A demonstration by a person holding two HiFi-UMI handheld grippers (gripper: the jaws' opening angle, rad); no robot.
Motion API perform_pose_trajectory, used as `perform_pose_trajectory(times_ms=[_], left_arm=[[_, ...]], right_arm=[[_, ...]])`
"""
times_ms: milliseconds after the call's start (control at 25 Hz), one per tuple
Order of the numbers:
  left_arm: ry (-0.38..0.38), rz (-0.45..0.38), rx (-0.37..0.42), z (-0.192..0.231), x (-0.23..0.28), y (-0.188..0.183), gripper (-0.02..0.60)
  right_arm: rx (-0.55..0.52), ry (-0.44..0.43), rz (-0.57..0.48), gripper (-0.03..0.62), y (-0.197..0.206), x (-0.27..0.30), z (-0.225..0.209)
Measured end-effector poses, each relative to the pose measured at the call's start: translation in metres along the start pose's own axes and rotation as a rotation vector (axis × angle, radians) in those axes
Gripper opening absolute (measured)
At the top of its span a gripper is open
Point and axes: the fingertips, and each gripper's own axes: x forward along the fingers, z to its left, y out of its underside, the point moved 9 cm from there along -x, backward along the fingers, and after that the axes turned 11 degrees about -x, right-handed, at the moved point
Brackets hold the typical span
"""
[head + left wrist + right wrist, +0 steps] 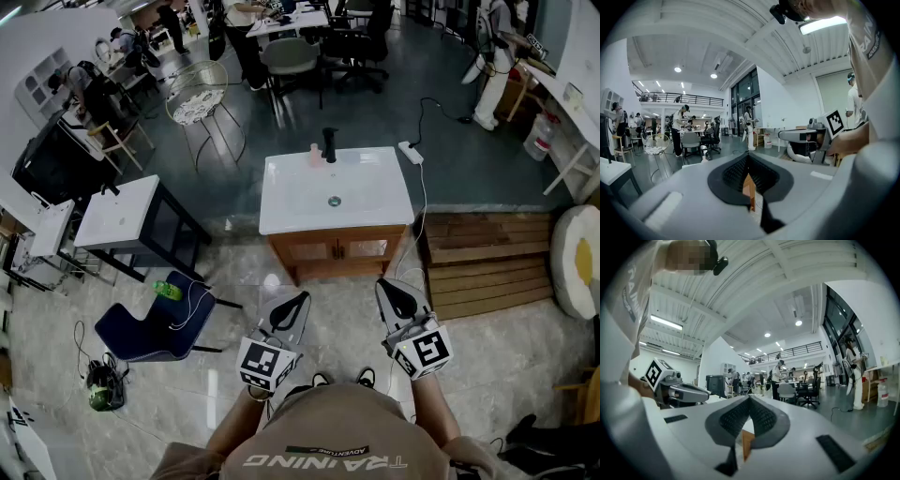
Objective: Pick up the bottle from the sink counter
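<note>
Looking steeply down over a tiled floor toward a white sink counter (291, 208) on a wooden cabinet (333, 251). At the counter's far edge, a small pink bottle (316, 156), just beside the black faucet (329, 145). Well short of the counter, side by side near the body: left gripper (294, 302) and right gripper (387, 289), jaws of each pressed together, nothing between them.

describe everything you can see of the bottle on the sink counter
The bottle is small and pale pink, and looks like plastic. It is too far off in the head view to make out a cap or label. It stands upright at the back edge of the white sink counter, just left of the black faucet. Only the counter appears to touch it.
</note>
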Motion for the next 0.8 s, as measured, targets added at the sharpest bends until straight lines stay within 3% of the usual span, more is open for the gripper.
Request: perform_pose_trajectory(times_ms=[480, 640, 800], left_arm=[[0.049, -0.001, -0.030, 0.052, 0.003, 0.005, 0.008], [0.036, 0.015, -0.060, 0.073, 0.007, 0.021, 0.008], [-0.003, 0.048, -0.116, 0.086, 0.011, 0.036, 0.008]], right_arm=[[-0.001, 0.058, 0.072, 0.011, 0.007, 0.031, 0.022], [0.021, 0.088, 0.125, 0.011, 0.021, 0.039, 0.028], [0.037, 0.061, 0.183, 0.011, 0.036, 0.052, 0.016]])
